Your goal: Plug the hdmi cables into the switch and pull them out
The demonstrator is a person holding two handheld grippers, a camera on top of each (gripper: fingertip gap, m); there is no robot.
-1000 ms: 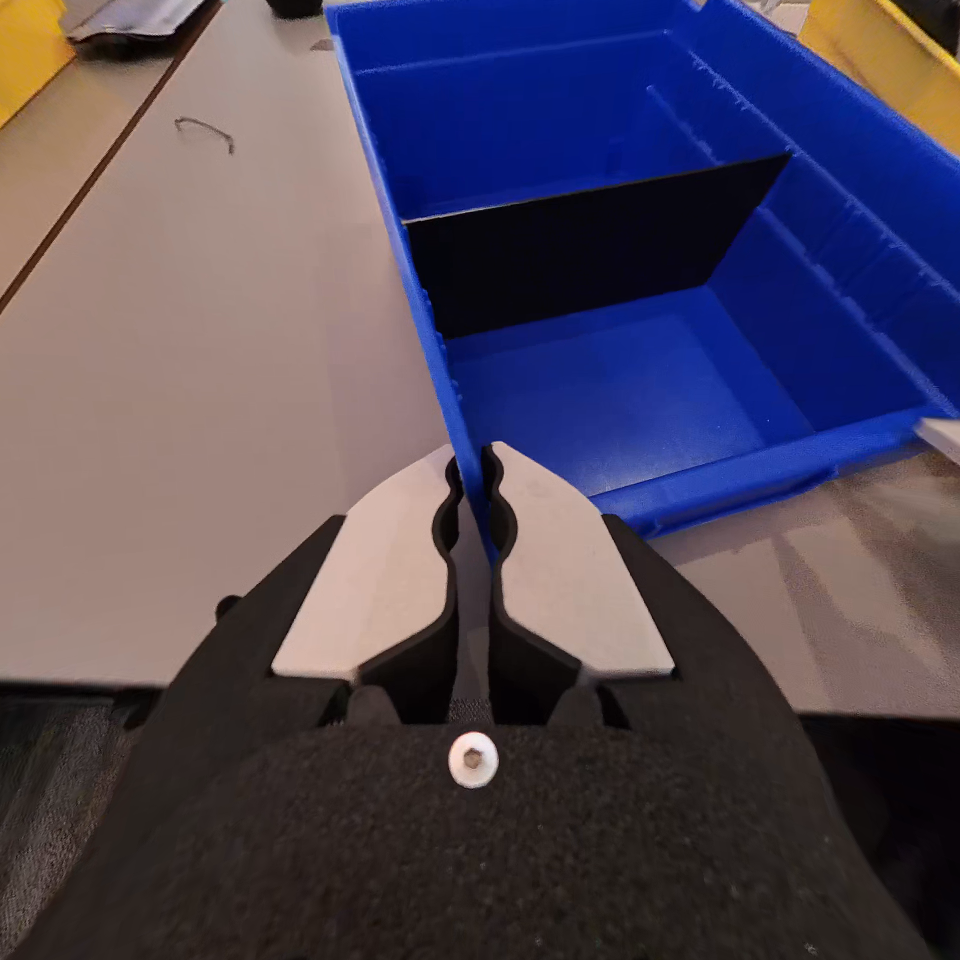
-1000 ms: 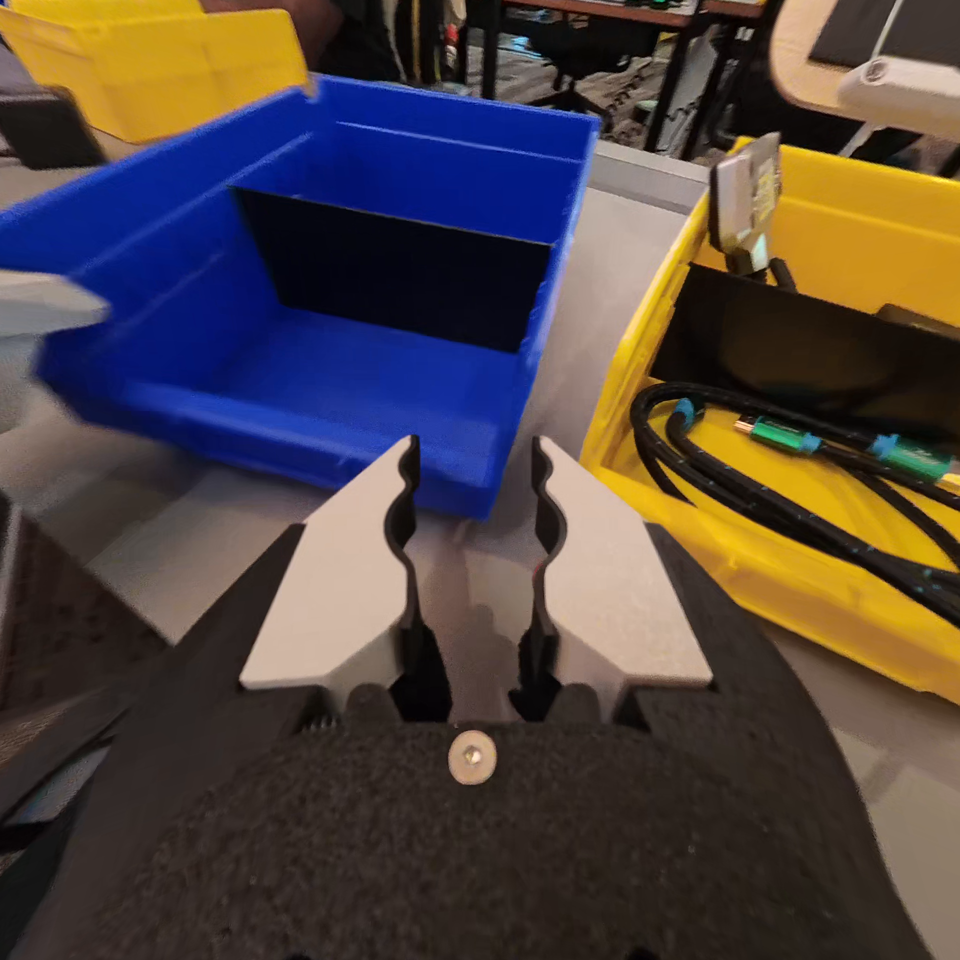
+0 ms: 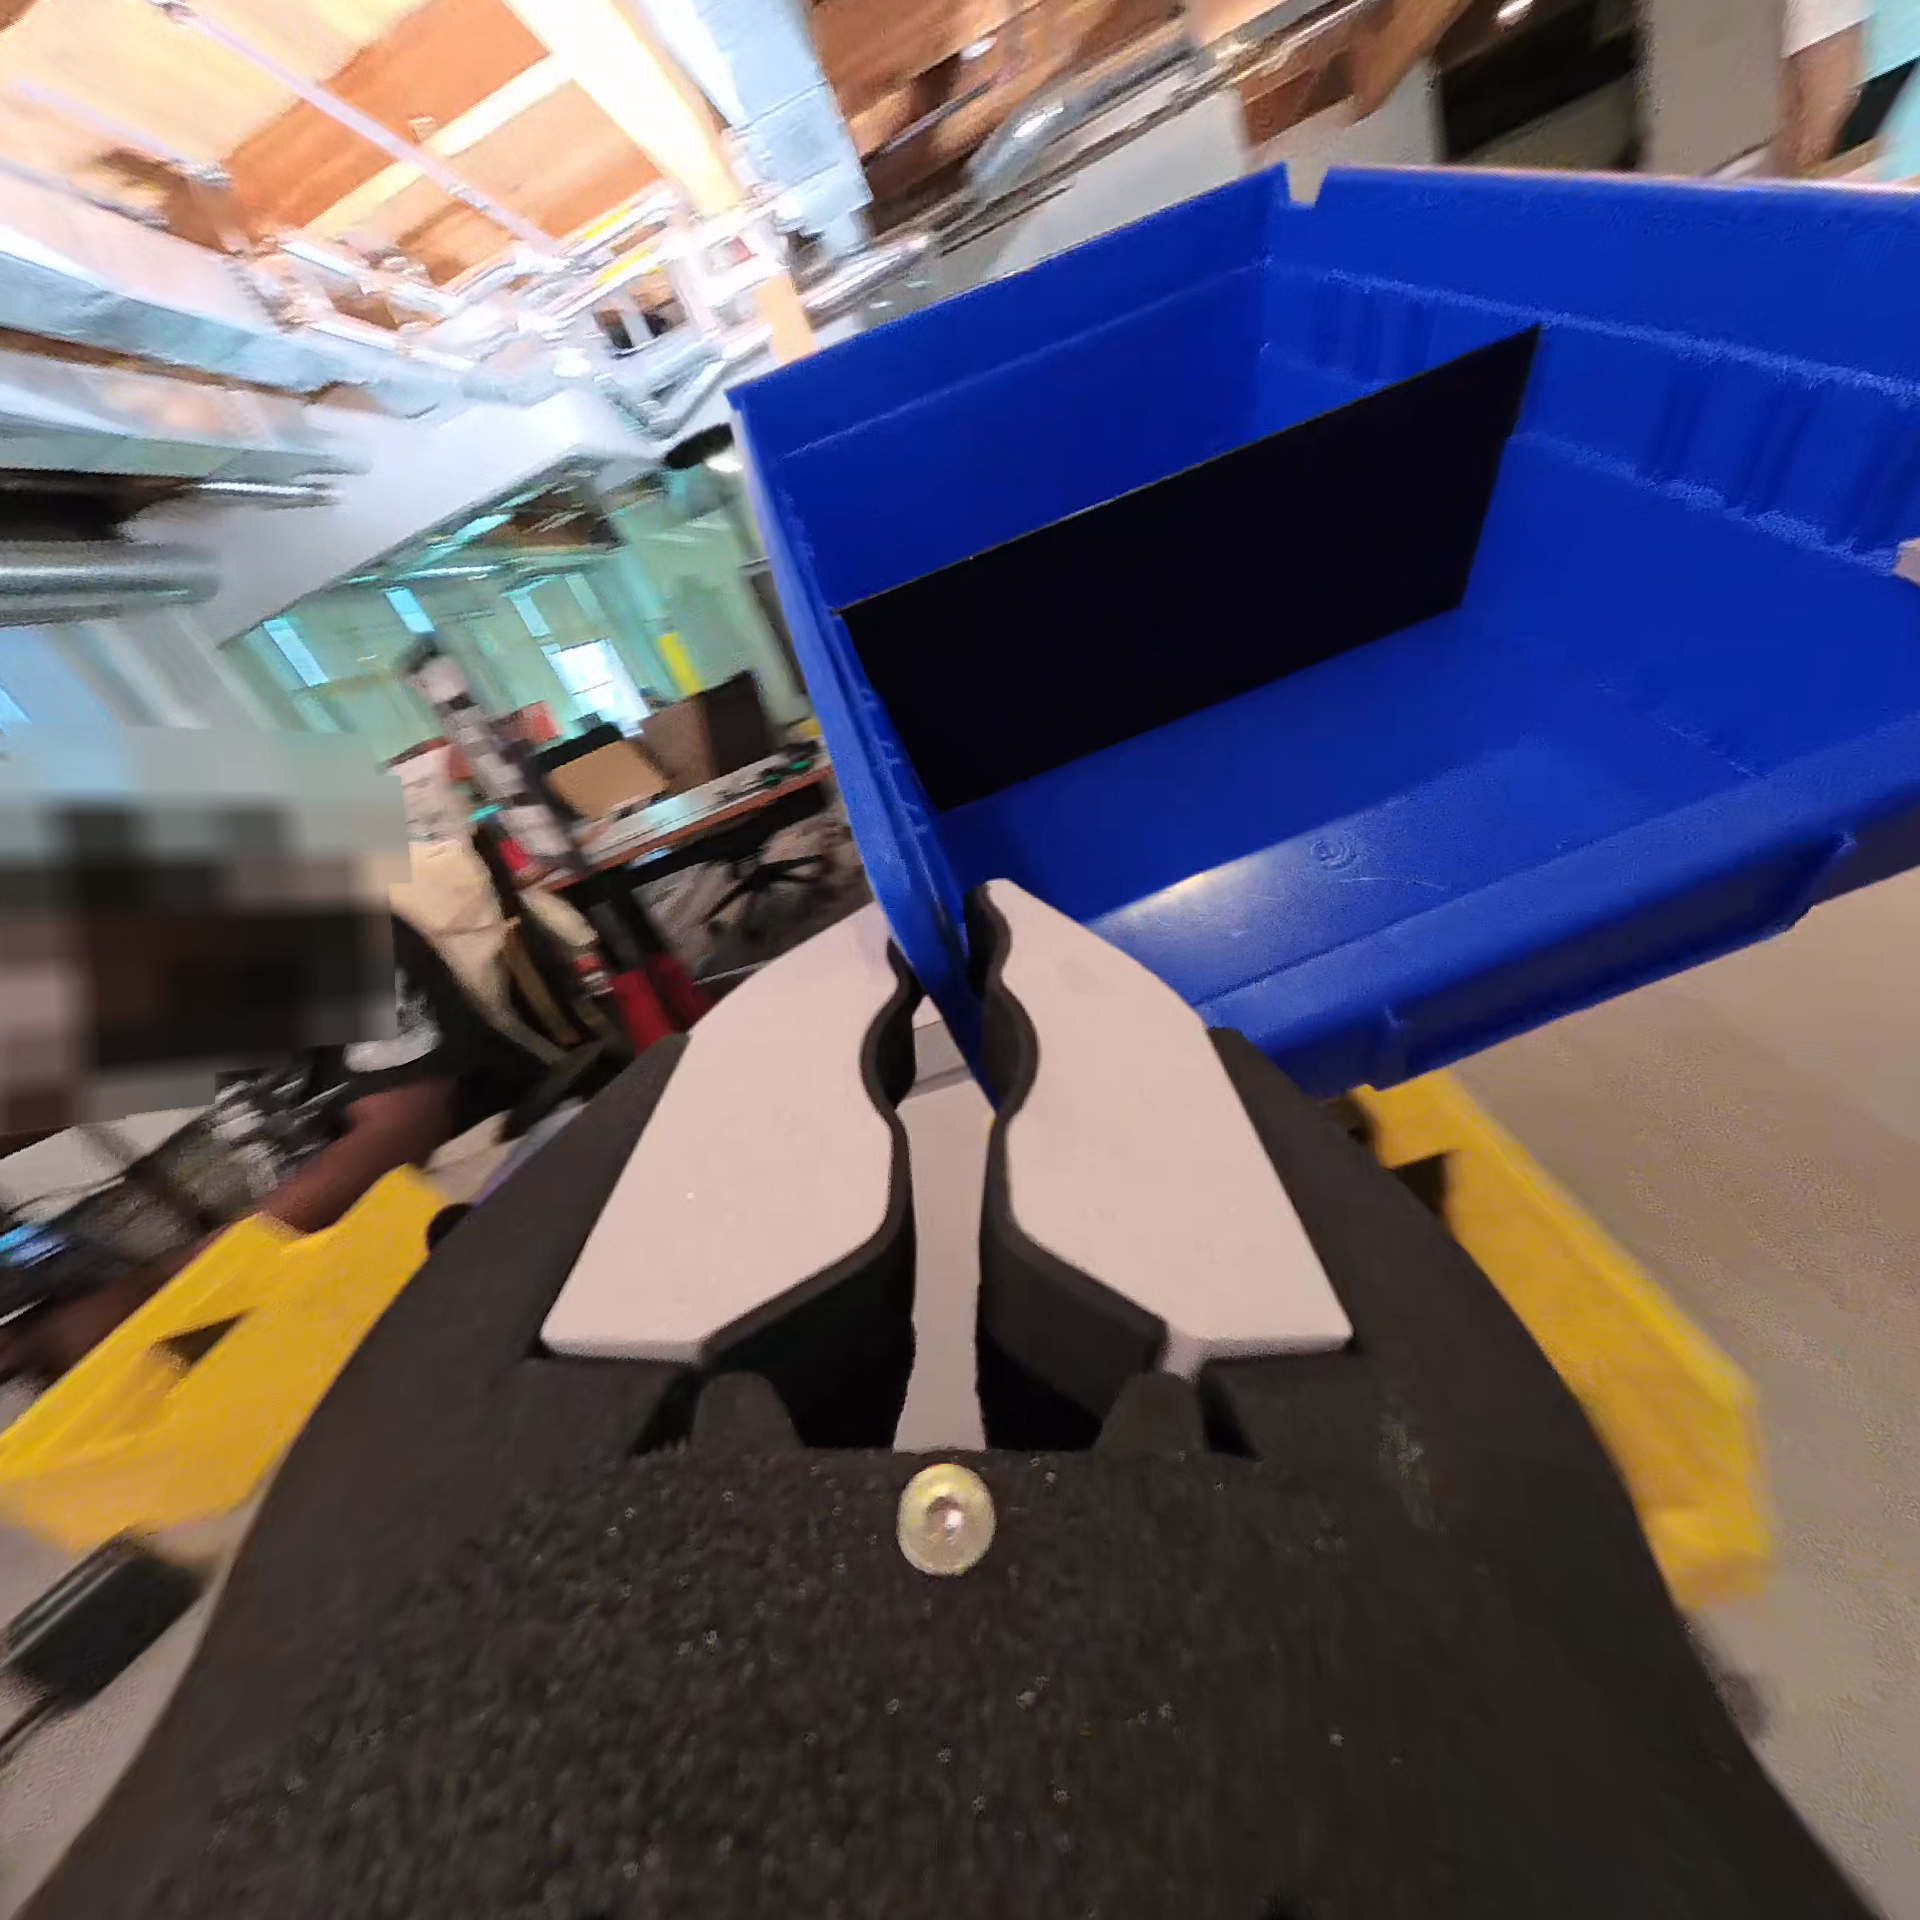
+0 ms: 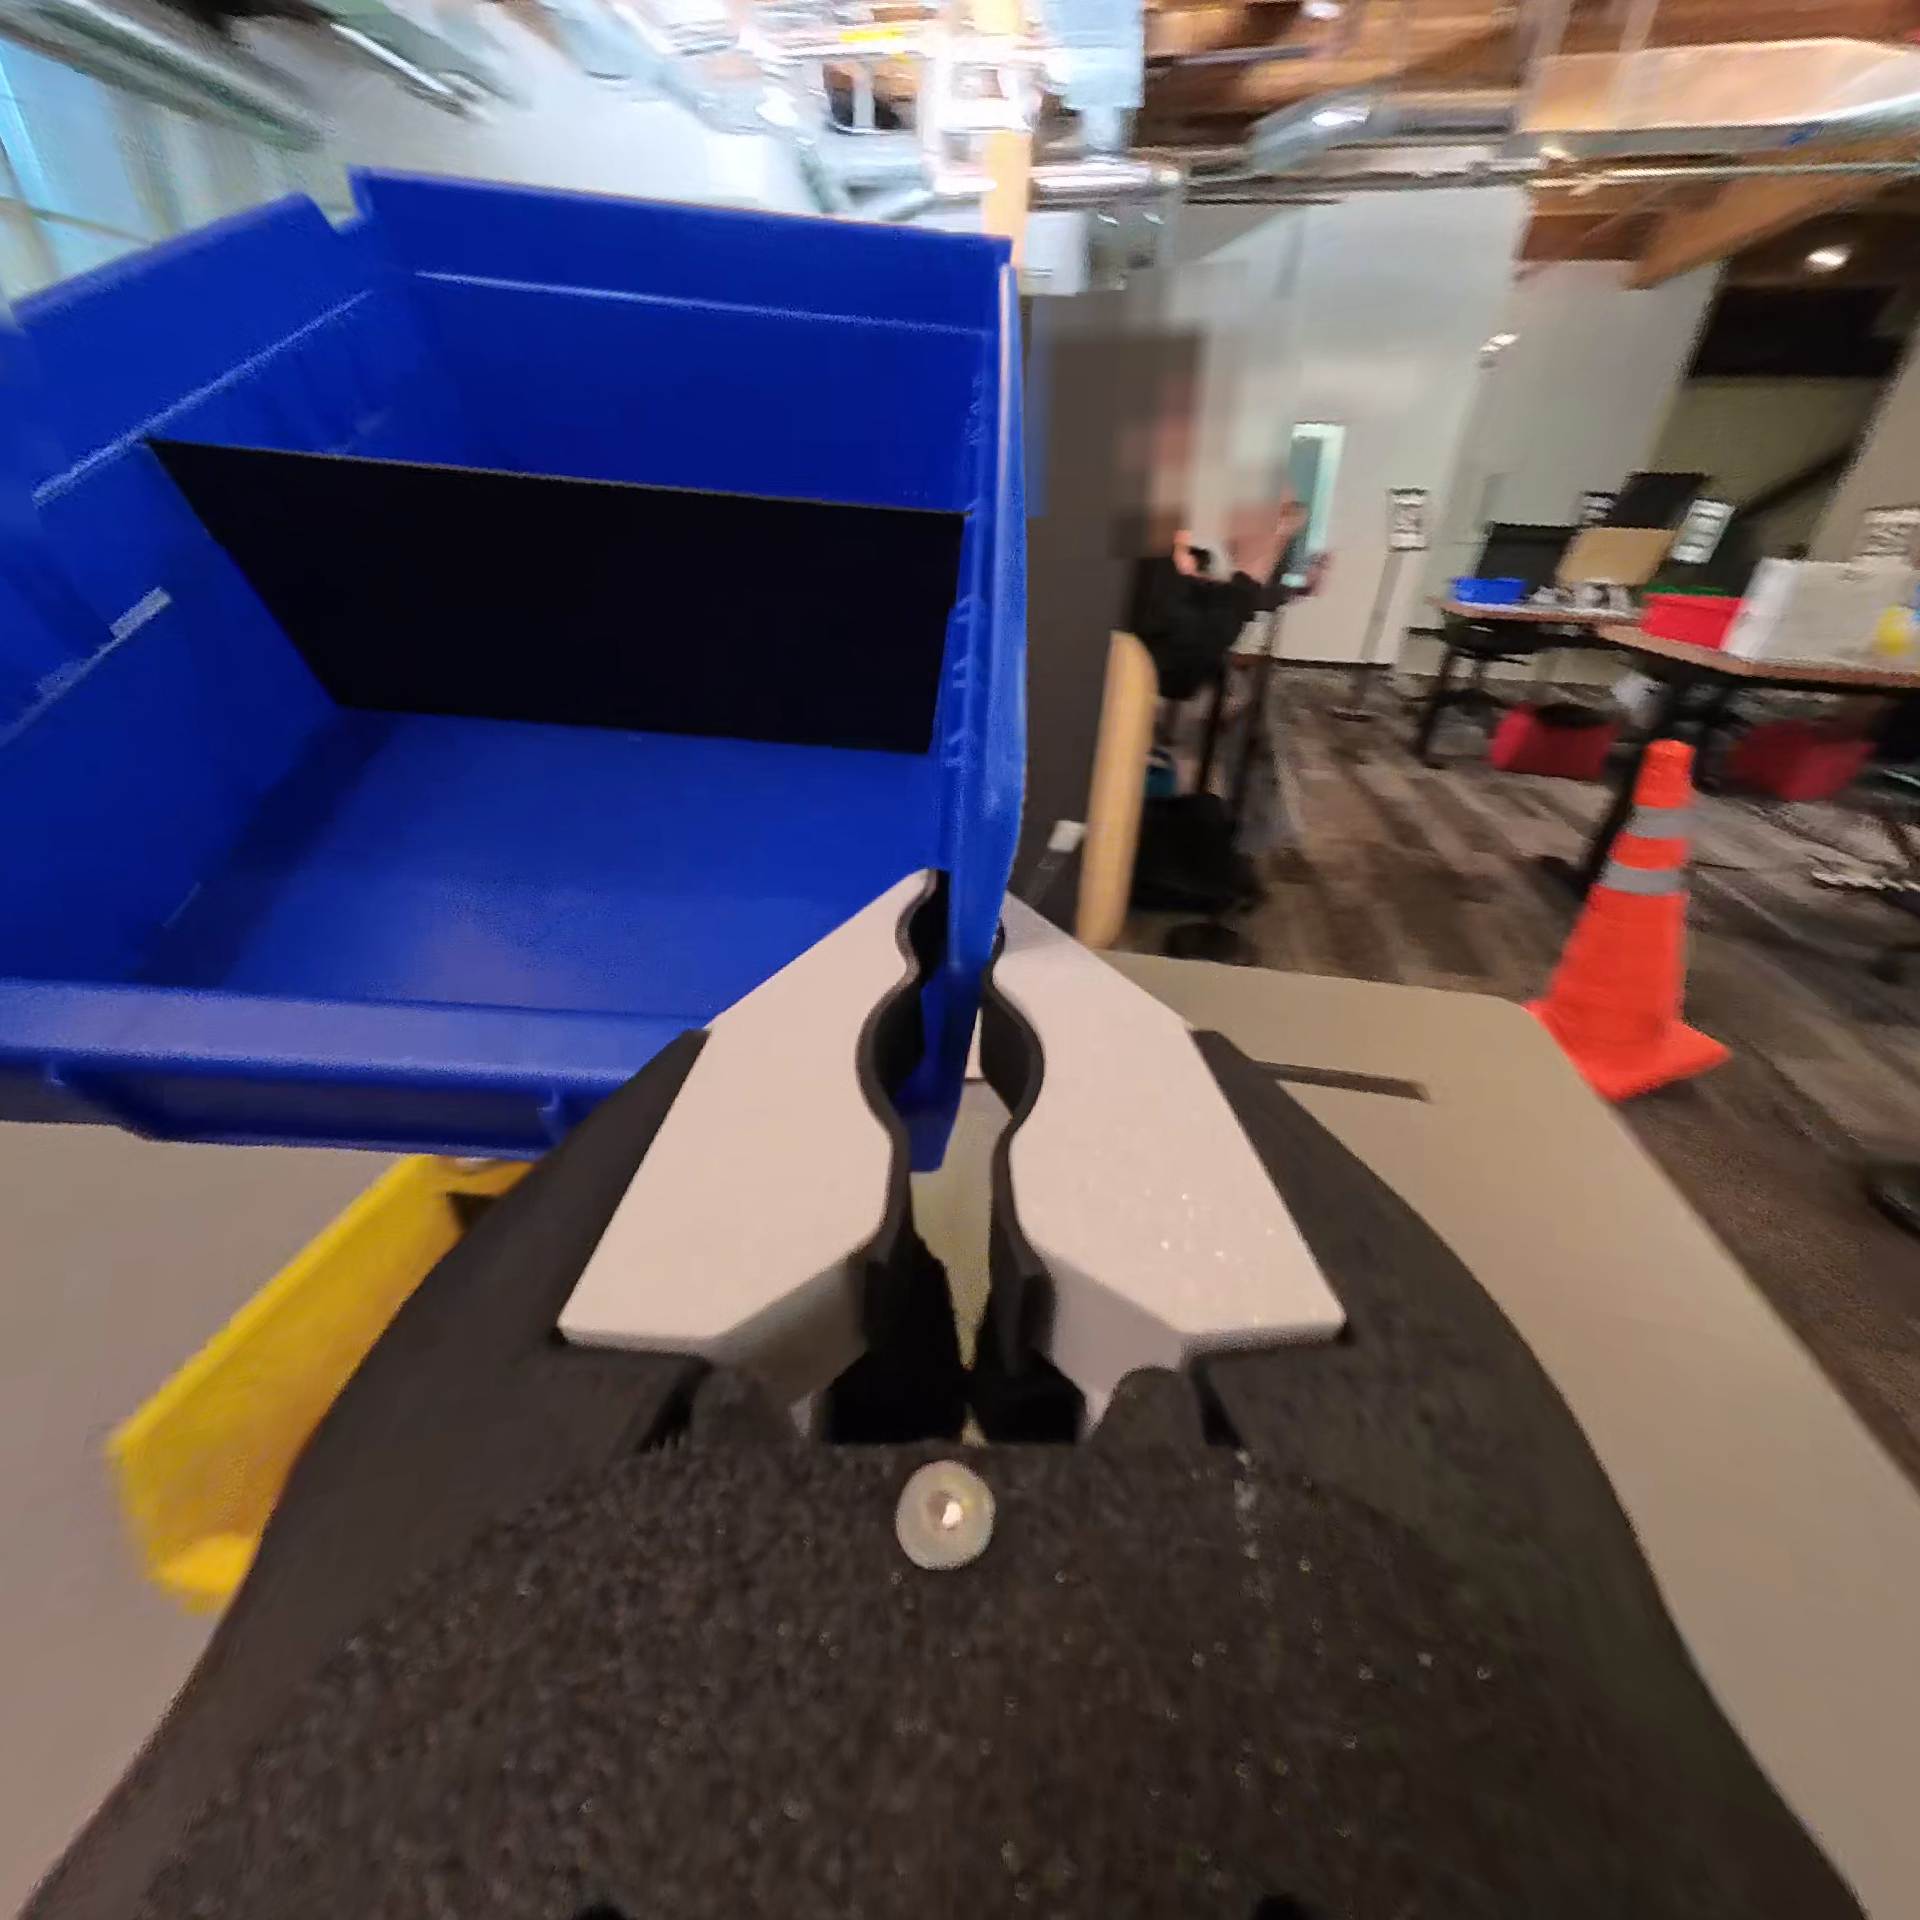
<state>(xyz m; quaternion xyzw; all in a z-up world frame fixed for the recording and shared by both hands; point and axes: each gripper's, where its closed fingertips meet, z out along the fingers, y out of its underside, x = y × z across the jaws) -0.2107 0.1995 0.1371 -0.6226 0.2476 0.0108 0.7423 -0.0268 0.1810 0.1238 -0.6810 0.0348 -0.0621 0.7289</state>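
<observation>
Since 1 s ago the blue bin had left the table and was up in the air, and both views had tilted up to take in ceiling and room; the right gripper, wide then and clear of the bin, was now clamped on it. Left gripper had its jaws narrow, pinching the bin's left side wall near the front corner, wall running between the 2 fingers. Right gripper's jaws were narrow too, closed on the bin's right side wall at its front corner. Bin hung tilted between the 2 grippers, front lip low, black divider upright across its middle, near compartment bare. Yellow bin sat below and behind the blue one, its rim showing on both sides of the left gripper; a yellow corner showed under the blue bin in the right view. Grey table lay beneath. HDMI cables and switch not visible in either view, so their place could not be told. Orange cone stood on the floor, right.
</observation>
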